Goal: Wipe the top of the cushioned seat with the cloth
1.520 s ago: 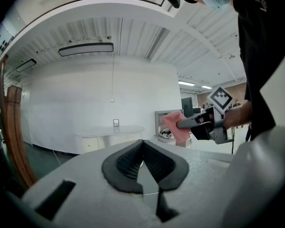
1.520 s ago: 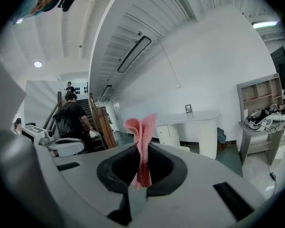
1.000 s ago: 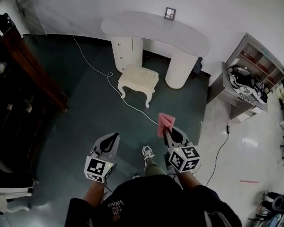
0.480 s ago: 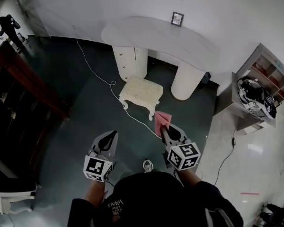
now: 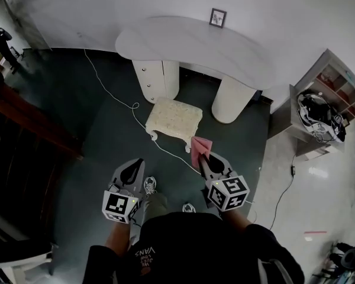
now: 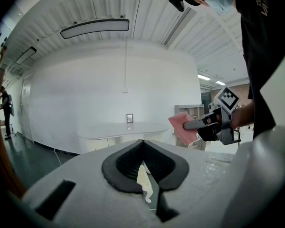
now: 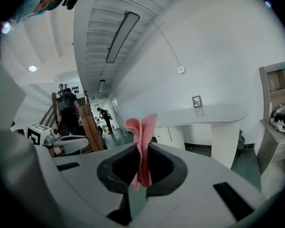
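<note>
Over the last second the person has stepped forward, so the cushioned seat (image 5: 174, 118) now lies closer to both tools. The pink cloth (image 5: 200, 148), pinched in the closed jaws of the right tool (image 5: 203, 158), sits just beside the seat's near corner in the head view, not yet on it. Wiping has not begun, but I judge the approach nearly done. The left tool (image 5: 136, 165) stays closed on nothing. The right gripper view hides the seat behind the tool's own body. The left gripper view shows only a cream sliver (image 6: 143, 177) below the jaws — probably the seat, though I cannot tell.
</note>
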A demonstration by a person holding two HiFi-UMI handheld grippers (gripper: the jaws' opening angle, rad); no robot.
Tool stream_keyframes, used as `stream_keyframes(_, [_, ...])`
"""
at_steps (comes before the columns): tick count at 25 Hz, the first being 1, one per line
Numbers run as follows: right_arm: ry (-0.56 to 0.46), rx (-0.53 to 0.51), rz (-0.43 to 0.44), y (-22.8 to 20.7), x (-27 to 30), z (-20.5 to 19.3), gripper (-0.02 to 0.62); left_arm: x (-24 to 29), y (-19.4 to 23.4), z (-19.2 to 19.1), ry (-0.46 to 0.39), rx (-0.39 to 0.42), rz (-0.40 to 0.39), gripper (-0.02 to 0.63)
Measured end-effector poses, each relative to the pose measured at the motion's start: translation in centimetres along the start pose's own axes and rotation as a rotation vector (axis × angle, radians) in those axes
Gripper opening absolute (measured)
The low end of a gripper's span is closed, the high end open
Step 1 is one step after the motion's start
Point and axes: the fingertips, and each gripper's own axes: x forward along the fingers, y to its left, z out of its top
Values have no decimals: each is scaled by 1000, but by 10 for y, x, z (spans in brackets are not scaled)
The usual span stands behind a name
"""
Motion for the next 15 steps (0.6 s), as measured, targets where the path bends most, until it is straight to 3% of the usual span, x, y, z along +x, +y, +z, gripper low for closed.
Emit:
stream_keyframes(10, [-54, 87, -218, 11, 94, 33, 26, 78, 115, 29, -12, 73, -244, 17])
stream_keyframes(15, [-75, 138, -312, 18, 134, 33, 26, 101, 163, 21, 3, 84, -330, 17])
